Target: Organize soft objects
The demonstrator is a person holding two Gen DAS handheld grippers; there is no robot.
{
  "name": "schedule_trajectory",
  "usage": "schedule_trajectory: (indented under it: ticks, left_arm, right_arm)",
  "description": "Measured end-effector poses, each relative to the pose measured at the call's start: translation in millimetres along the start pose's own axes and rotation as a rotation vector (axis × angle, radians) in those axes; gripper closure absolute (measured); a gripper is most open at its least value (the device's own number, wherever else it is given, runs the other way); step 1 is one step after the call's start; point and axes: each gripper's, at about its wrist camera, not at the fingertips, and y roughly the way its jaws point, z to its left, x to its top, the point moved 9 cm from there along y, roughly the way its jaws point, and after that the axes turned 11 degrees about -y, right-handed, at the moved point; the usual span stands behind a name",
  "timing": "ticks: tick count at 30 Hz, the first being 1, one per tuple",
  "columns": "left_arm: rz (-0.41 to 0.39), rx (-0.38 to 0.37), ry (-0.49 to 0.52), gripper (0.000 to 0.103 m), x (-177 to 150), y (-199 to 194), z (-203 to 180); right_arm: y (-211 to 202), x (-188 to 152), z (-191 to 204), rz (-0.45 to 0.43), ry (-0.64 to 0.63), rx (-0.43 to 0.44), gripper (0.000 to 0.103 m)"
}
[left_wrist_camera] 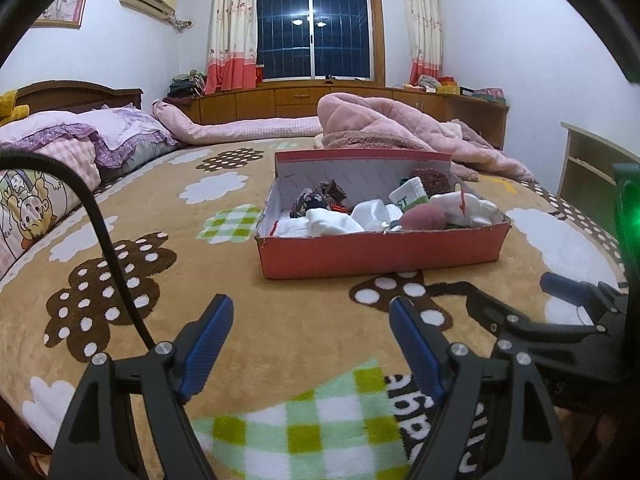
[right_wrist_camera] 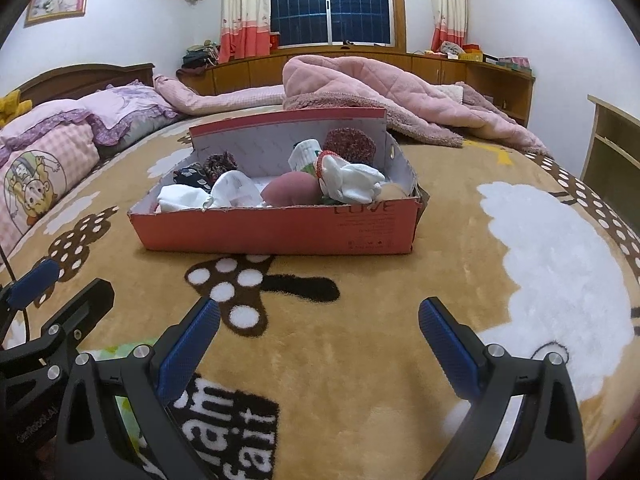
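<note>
- Left gripper [left_wrist_camera: 312,312] and right gripper [right_wrist_camera: 320,316] hover over the plush blanket [right_wrist_camera: 360,360], both spread wide and empty.
- Beyond them, the red shoebox [right_wrist_camera: 276,232] holds rolled socks [right_wrist_camera: 352,186].
- Judged light, squashy, non-slippery: pinch each roll across its middle.

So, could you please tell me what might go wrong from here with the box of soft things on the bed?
1. The red box sits on a soft plush blanket, so pushing into it may slide or tip it.
2. The white socks are piled above the front wall at one end and may spill out.
3. Both open grippers, left and right, are close together and could collide.
</note>
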Motion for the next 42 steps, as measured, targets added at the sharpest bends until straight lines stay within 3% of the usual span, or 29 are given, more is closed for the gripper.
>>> schedule_trajectory:
  ticks: [42]
  left_arm:
    - [-0.001, -0.003, -0.002, 0.019, 0.0, -0.6, 0.7]
  right_arm:
    - [-3.1, 3.6, 0.9, -0.020, -0.020, -0.019, 0.001]
